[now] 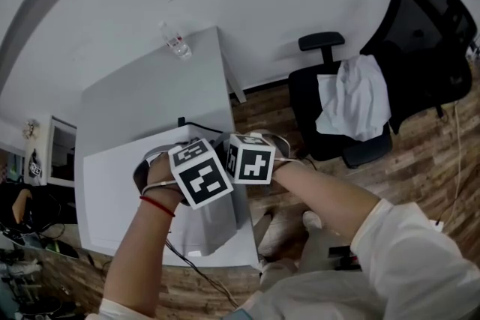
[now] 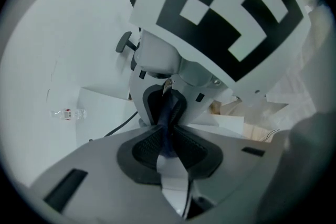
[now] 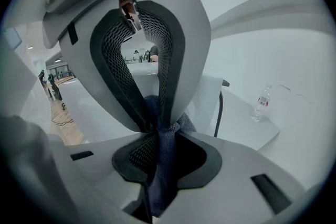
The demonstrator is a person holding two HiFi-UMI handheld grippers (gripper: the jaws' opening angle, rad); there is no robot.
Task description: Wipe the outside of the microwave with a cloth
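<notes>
The left hand-held gripper and right hand-held gripper meet tip-to-tip, all 4 jaws clamped on the dark cloth above the white microwave on the counter, probably regripping it for wiping.

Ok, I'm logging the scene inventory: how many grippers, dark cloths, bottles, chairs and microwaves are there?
grippers: 2, the left gripper and the right gripper
dark cloth: 1
bottle: 1
chair: 1
microwave: 1
total: 6
</notes>
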